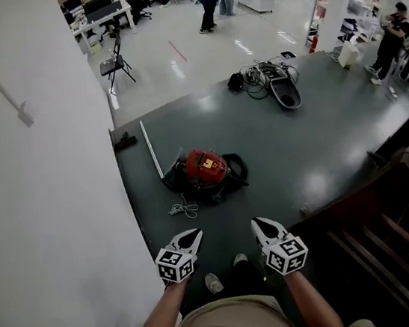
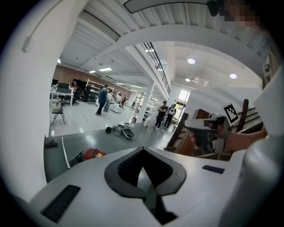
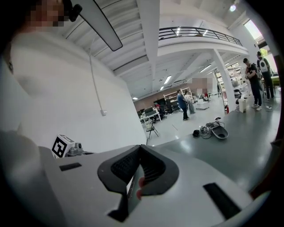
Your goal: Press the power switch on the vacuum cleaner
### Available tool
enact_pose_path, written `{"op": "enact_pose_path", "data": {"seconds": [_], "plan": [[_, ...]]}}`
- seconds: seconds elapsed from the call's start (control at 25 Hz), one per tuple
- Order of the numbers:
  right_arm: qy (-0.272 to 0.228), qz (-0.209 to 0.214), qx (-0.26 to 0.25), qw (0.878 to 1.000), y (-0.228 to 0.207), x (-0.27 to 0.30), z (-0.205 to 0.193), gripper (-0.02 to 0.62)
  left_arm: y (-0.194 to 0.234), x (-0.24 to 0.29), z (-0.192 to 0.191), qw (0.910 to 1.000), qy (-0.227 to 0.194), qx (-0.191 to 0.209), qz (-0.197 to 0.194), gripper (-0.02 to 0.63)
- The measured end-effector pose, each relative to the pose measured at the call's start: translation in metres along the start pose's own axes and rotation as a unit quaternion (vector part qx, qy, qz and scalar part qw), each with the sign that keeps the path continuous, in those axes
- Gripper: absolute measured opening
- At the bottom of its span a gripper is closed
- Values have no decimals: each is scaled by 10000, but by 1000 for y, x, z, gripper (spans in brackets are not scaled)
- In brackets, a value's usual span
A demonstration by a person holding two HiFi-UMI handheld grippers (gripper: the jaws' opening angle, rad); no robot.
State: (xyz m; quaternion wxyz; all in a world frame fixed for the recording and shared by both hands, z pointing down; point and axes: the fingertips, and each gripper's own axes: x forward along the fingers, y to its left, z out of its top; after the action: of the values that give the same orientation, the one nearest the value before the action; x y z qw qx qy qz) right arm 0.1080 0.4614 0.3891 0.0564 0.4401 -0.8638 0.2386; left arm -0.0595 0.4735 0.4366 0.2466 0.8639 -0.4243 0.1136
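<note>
The left tool (image 1: 188,238) and right tool (image 1: 265,227) both have their jaws closed together on nothing, above the near edge of the dark glossy floor (image 1: 321,135). The red vacuum cleaner (image 1: 205,170) sits ahead of them near that floor's left edge by the white wall (image 1: 46,219). Beyond the far edge is a paler hall floor (image 1: 197,54) with a chair (image 1: 116,62) and people (image 1: 206,0), and wooden stairs (image 1: 395,230) line the right edge.

The red canister vacuum cleaner (image 1: 205,170) sits on the dark grey floor (image 1: 321,135), with a thin white tube (image 1: 151,150) just to its left and a small coil of white cord (image 1: 185,208) in front. A tangle of black cables (image 1: 268,78) lies well behind it, to the right. A brown wooden staircase (image 1: 379,225) stands at the right and a plain white wall (image 1: 46,219) at the left.
</note>
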Motion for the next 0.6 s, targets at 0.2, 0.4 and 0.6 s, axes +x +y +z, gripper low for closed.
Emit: {"op": "enact_pose_path", "data": {"seconds": [0.2, 0.4, 0.6], "plan": [[174, -48, 93, 9998, -38, 19, 21, 12, -4, 20, 29, 9999, 96, 99, 20, 5], [46, 232, 338, 9991, -78, 37, 54, 11, 0, 48, 56, 9994, 160, 241, 199, 5], [-79, 408, 522, 9978, -119, 54, 77, 12, 1, 92, 69, 9986, 278, 384, 241, 5]]}}
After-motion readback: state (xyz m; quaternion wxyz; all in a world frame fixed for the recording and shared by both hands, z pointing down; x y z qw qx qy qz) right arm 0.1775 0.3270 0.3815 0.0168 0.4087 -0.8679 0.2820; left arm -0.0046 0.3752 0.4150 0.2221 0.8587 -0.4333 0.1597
